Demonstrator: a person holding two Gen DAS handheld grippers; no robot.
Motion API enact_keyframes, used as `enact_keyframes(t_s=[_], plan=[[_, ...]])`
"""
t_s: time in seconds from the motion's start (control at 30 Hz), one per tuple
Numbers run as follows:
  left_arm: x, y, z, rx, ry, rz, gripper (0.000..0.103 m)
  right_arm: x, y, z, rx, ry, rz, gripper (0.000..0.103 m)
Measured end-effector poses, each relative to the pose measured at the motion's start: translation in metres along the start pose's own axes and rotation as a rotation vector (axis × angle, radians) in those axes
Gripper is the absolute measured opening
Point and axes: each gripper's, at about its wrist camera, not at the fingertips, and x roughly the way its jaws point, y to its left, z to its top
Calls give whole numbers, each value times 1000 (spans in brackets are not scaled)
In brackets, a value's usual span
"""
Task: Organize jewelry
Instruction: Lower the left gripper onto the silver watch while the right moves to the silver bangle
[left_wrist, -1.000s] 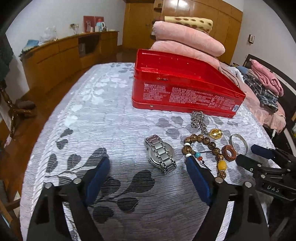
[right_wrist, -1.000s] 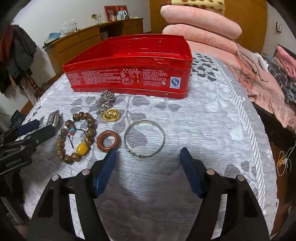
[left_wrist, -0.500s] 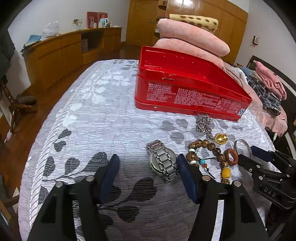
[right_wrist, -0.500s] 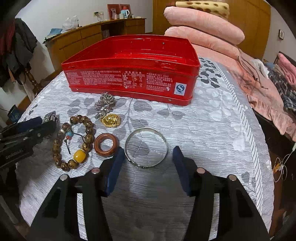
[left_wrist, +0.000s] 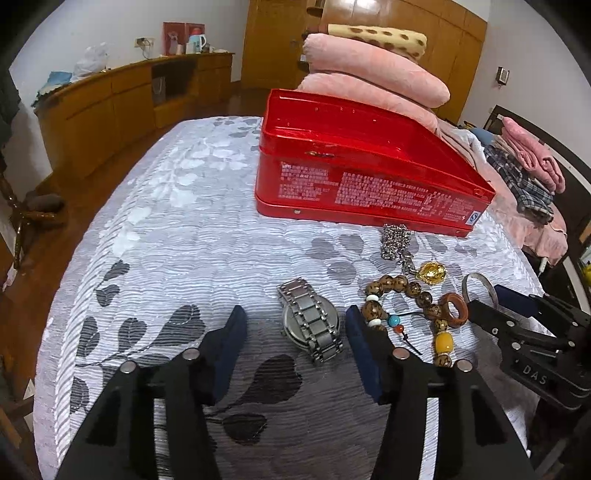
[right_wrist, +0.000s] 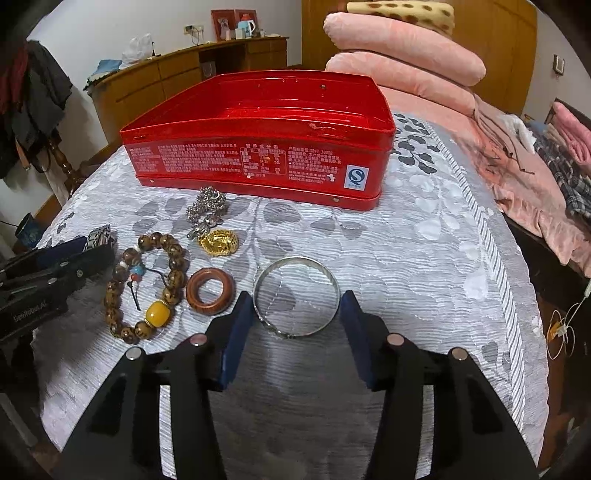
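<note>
left tool (left_wrist: 295, 325) closing around steel watch (left_wrist: 309, 320), not gripping | right tool (right_wrist: 295, 314) closing around silver bangle (right_wrist: 296, 297) on bed | both stiff, slippery: pinching across watch case, bangle rim

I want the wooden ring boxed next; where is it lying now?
In the right wrist view the wooden ring lies on the bedspread left of centre, between the bead bracelet and the silver bangle, just below the gold pendant.
</note>
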Motion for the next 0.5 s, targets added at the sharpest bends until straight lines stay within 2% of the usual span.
enact_keyframes(t_s=[0.1,0.2,0.27,0.4,0.5], plan=[[2,0,2,-5,9,-12,59,1,1,1,-5,0,-8,48],[5,-3,5,4,16,8,58,1,0,1,0,-2,-4,48],[5,-4,4,9,16,39,47,1,1,0,0,-4,-7,48],[2,-2,3,6,7,10,31,0,2,0,0,-8,-14,47],[-2,-2,-1,11,1,2,31,-2,2,-2,3,-10,-13,47]])
